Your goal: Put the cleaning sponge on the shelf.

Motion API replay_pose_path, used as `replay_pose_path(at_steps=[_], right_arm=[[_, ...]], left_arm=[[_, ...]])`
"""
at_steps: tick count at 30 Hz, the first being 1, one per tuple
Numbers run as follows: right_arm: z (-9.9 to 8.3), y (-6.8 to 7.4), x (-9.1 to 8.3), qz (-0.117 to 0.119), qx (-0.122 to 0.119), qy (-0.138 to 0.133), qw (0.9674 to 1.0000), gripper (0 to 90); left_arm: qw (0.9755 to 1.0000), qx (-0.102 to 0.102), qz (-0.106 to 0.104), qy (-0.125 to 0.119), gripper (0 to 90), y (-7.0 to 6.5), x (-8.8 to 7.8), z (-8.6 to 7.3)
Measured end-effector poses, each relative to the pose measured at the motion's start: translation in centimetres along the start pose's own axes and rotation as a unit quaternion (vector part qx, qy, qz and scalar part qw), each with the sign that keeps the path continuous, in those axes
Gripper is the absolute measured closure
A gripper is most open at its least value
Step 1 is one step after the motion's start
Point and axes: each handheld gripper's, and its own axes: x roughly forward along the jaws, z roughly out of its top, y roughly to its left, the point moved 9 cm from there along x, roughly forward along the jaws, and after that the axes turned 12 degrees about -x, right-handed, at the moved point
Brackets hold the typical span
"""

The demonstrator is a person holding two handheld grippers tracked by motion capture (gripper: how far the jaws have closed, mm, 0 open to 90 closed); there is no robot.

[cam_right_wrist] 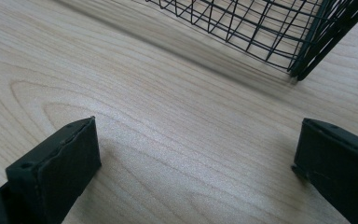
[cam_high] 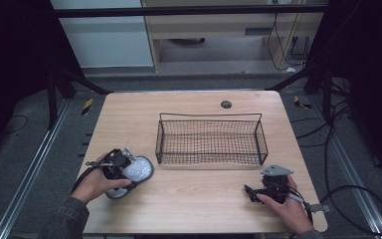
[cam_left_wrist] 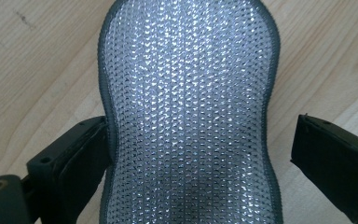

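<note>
A silver mesh scrubbing pad (cam_high: pixel 138 171) with a grey rim lies flat on the wooden table (cam_high: pixel 194 199) at the front left. My left gripper (cam_high: pixel 121 167) hovers over it, pointing down. In the left gripper view the pad (cam_left_wrist: pixel 189 116) runs between the open jaws of the left gripper (cam_left_wrist: pixel 200 122). One jaw touches the pad's narrow waist and the other stands a little off its edge. My right gripper (cam_high: pixel 252 192) rests low at the front right, open, with bare table between its jaws (cam_right_wrist: pixel 199 122).
A black wire basket (cam_high: pixel 209 116) stands in the middle of the table, with nothing in it; its near corner (cam_right_wrist: pixel 303 60) rises just ahead of the right gripper. A small dark round grommet (cam_high: pixel 226 104) sits near the table's far edge. Cables trail on the floor at right.
</note>
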Motion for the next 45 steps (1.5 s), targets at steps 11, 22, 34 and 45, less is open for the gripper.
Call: replay_pose_path(at_steps=[11,22,34,45], right_arm=[[0.0,0.0,0.0,0.002,-0.001,-0.001,1.0000,0.4],[0.0,0.0,0.0,0.002,-0.003,-0.001,1.0000,0.4],[-0.1,0.1,-0.1,0.002,-0.004,-0.001,1.0000,0.3],[-0.1,0.1,-0.1,0.002,-0.005,-0.001,1.0000,0.4]], left_arm=[[0.9999,-0.011,-0.003,0.004,3.6,0.6,1.2,-0.2],[0.9996,-0.022,-0.015,0.013,4.4,1.0,1.8,-0.2],[0.9993,0.004,0.011,-0.035,10.7,0.4,-1.3,0.6],[0.9965,0.033,0.019,-0.074,12.2,0.0,-5.7,0.4]])
